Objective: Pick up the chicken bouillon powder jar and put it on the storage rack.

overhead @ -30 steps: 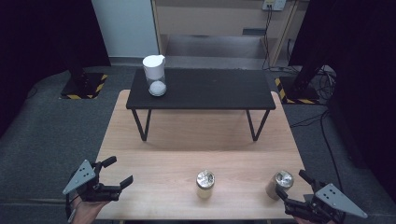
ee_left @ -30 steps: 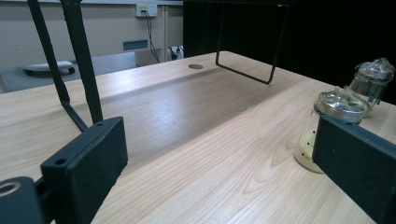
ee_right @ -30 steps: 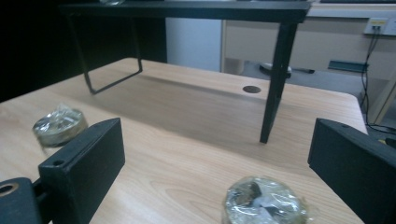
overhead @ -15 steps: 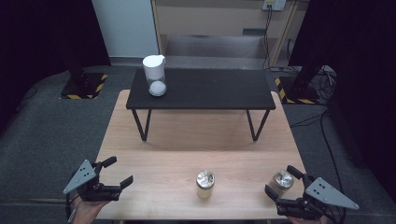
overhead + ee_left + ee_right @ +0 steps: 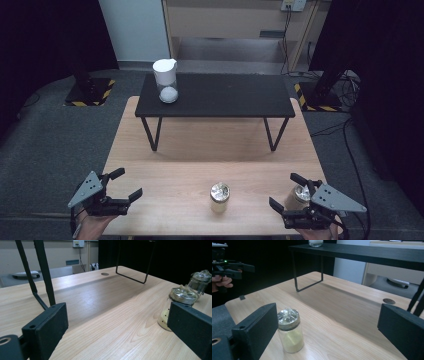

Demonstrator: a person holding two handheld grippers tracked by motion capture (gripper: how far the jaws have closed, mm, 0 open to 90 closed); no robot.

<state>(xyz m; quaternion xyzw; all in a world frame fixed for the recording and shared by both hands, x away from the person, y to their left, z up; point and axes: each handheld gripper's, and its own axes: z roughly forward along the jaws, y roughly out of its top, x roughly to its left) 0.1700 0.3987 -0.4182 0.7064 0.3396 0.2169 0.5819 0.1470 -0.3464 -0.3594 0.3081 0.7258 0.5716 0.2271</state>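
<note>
Two small glass jars stand on the wooden table (image 5: pixel 165 150), both low in the high view. One jar (image 5: pixel 299 195) sits at the lower right, just beside the right gripper (image 5: pixel 290 192), whose jaws are spread wide and hold nothing; the jar stands near the upper jaw, though whether they touch cannot be told from here. The other jar (image 5: pixel 219 197) stands at the lower centre, apart from both tools, with pale yellow powder in its bottom (the right gripper view shows it (image 5: pixel 290 330) close by that tool's left jaw, its top covered in crinkled foil).

The left gripper (image 5: pixel 122 185) hovers at the lower left corner of the table, jaws parted and empty; its own view catches both jars at the right edge of the frame.

Higher in the high view, a low black bench (image 5: pixel 220 95) stands across the table on thin metal legs. On its left end sits one white-lidded container (image 5: pixel 166 80) with white contents. Nothing lies between the grippers and the jars.
</note>
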